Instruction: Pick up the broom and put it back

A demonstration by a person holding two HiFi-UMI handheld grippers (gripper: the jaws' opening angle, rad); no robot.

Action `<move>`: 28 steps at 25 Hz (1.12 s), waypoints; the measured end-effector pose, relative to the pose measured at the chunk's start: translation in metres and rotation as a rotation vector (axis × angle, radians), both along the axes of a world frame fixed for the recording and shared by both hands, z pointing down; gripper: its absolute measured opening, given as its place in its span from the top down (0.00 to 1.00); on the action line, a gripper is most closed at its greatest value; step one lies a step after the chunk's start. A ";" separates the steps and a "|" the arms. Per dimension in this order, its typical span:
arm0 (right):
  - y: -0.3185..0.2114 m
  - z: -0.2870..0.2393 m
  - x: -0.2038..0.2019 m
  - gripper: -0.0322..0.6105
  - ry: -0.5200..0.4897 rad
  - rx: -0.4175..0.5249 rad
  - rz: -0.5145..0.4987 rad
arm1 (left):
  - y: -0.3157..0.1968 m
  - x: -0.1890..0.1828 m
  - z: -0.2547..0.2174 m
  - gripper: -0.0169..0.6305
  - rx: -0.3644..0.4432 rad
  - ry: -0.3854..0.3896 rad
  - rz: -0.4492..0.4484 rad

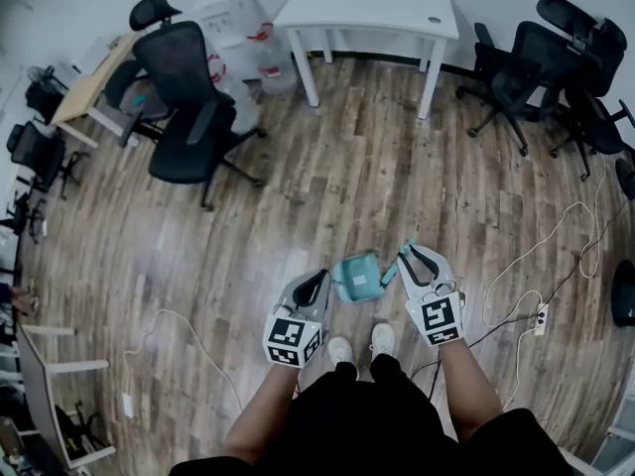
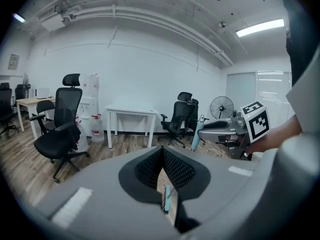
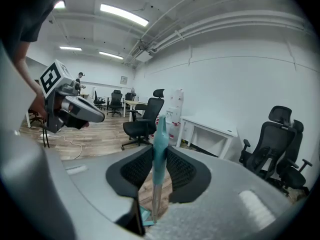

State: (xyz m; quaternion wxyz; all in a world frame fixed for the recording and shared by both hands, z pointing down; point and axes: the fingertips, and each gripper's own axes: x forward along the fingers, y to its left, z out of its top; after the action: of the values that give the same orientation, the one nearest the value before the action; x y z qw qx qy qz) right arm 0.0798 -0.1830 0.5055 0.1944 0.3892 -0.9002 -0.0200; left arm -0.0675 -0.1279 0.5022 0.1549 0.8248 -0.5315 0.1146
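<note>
The broom has a teal grip [image 3: 160,134] on a silver pole that runs down to the floor. My right gripper [image 3: 159,159] is shut on that grip, with the broom nearly upright. In the head view the right gripper [image 1: 408,256] holds the grip just right of a teal dustpan [image 1: 355,278], which stands on the wood floor in front of the person's shoes. My left gripper [image 1: 318,281] hangs just left of the dustpan, shut and holding nothing. In the left gripper view its pads meet at the tips [image 2: 161,156]; the right gripper [image 2: 220,129] and the teal grip [image 2: 196,133] show at the right.
A white table [image 1: 367,13] stands ahead by the wall. Black office chairs stand at the left [image 1: 189,107] and the right [image 1: 526,72]. White cables and a power strip [image 1: 541,317] lie on the floor to the right. A water dispenser [image 2: 90,106] stands by the far wall.
</note>
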 end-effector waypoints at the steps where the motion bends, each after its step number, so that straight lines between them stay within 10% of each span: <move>1: 0.001 0.006 0.000 0.81 0.007 -0.006 -0.007 | 0.001 0.000 0.002 0.94 -0.003 0.000 -0.004; 28: 0.034 0.132 -0.010 0.81 0.275 -0.123 -0.215 | 0.022 -0.013 0.056 0.94 -0.098 0.104 -0.159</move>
State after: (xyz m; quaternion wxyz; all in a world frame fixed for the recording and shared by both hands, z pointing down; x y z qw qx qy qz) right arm 0.0694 -0.1489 0.6377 0.3358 0.2715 -0.9011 -0.0385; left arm -0.0807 -0.1056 0.5587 0.2313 0.7761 -0.5804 0.0849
